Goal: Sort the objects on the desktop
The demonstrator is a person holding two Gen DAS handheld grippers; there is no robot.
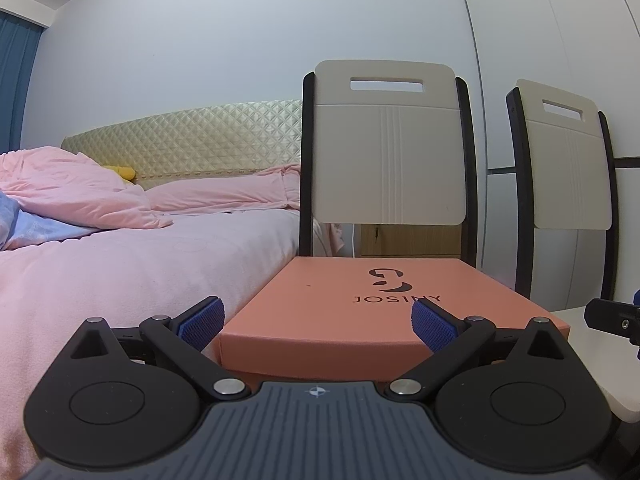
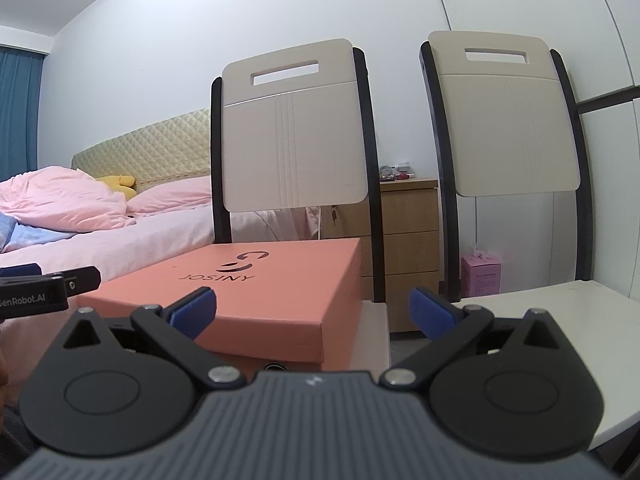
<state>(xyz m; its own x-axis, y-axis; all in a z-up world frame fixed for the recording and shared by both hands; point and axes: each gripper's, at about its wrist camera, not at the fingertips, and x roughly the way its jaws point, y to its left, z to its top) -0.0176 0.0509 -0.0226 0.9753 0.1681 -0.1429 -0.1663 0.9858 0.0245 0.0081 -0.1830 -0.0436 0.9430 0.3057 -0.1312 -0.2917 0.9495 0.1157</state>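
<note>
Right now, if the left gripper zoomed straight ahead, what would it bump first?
Probably the orange box. The open left gripper points right at its near edge, though how low it sits is hard to judge.

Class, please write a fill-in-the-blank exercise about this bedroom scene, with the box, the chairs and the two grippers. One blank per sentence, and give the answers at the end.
1. The word printed on the orange box is ____.
2. The box rests on the seat of a ____.
3. Both the left gripper and the right gripper have their jaws ____.
4. The bedding is mostly ____.

Answers: JOSINY; chair; open; pink

Both wrist views low, near, facing chairs; share orange box (image 1: 384, 308) (image 2: 256, 292), bed.
</note>
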